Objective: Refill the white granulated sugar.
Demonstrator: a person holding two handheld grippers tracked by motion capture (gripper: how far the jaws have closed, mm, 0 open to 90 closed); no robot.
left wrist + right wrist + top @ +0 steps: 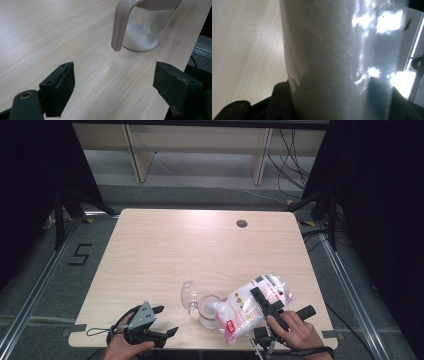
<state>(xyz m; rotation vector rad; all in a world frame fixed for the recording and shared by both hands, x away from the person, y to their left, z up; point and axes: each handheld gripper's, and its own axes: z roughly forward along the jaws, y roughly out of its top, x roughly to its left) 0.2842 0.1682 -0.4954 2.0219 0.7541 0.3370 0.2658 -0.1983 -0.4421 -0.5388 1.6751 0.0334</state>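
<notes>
From the high view we see our right gripper (264, 304) clamped on a clear bag (255, 305) of white grains. The bag's print is red and black, too small to read. The bag's long axis slants from up on the gripper's far right down to its near left, with the low end tipped over the glass jar (209, 312). The jar stands just left of that gripper, its hinged lid (189, 296) flipped open. The pale wooden table (200, 245) sits on grey floor marked "5" (80, 254).

In the left gripper view our left gripper (113, 87) is spread wide, holding nothing. The jar (145, 30) is ahead, with white grains at its bottom.

In the right gripper view the bag (342, 57) is pinched between our jaws.
</notes>
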